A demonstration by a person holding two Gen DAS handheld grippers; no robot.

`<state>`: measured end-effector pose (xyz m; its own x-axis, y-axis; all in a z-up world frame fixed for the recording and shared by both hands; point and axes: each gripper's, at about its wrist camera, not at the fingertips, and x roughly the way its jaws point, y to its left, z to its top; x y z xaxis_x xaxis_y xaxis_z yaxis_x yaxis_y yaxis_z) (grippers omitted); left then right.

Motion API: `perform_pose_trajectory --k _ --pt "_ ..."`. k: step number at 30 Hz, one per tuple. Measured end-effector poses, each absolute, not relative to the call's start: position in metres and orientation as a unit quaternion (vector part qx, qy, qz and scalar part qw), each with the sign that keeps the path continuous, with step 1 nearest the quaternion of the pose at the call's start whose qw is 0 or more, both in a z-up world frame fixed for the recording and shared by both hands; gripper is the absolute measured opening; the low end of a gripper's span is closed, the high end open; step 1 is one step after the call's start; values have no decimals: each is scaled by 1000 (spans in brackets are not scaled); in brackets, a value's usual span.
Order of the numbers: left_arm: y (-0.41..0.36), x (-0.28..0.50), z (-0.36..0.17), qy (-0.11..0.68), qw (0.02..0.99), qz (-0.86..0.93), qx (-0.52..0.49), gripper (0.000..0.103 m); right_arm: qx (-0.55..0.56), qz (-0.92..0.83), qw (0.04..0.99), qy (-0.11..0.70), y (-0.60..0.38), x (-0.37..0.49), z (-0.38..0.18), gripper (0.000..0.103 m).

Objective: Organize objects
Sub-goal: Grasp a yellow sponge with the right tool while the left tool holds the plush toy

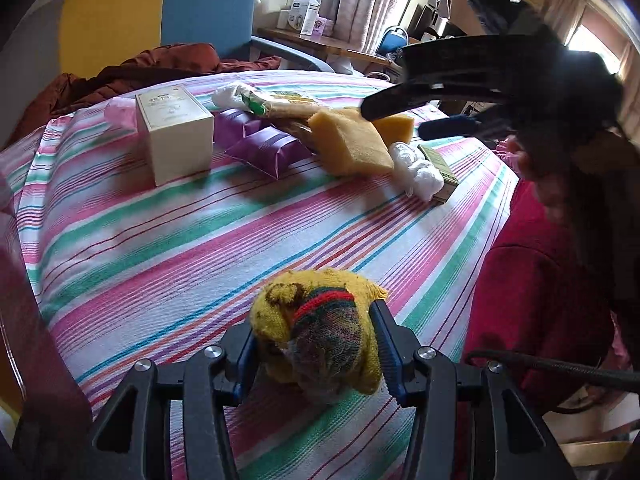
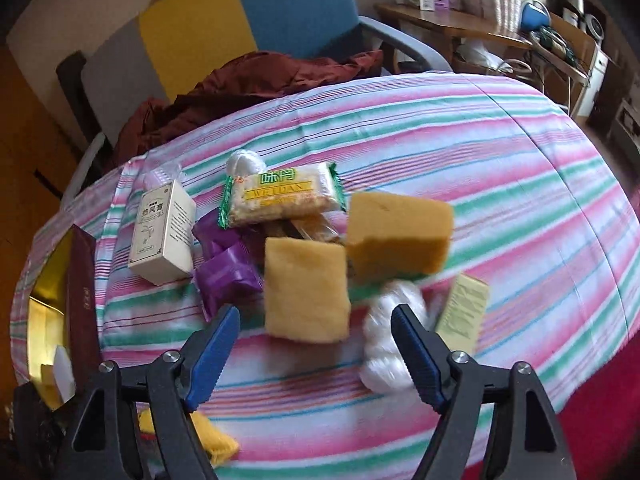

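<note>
Rag (image 1: 320, 336), a yellow knitted bundle with red and green stripes, sits clamped between the left gripper (image 1: 316, 344) fingers, low over the near part of the striped sheet (image 1: 160, 240). It looks like the carrying step; next it needs a spot, maybe by the pile farther off: box (image 1: 176, 132), purple packs (image 1: 264, 152), sponges (image 2: 308, 288). Over that pile the right gripper (image 2: 316, 352) hovers, fingers wide apart, holding nothing, aimed at the near sponge.
</note>
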<state>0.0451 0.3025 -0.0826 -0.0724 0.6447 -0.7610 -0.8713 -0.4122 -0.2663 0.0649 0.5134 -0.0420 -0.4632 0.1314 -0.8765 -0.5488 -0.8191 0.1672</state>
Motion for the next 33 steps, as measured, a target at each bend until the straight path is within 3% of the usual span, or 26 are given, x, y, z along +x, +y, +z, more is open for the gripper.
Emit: perform_pose_trajectory --k 4,7,20,33 --pt "301 44 -84 122 526 720 -435 52 -506 812 211 198 517 40 -66 73" --pt "299 44 -84 120 526 722 -433 52 -519 808 205 190 519 35 -77 54" --pt "281 46 -64 108 509 741 -426 49 -432 867 118 220 498 59 -39 53" --pt "180 18 -2 30 441 811 -383 49 -402 899 26 171 407 44 3 53"
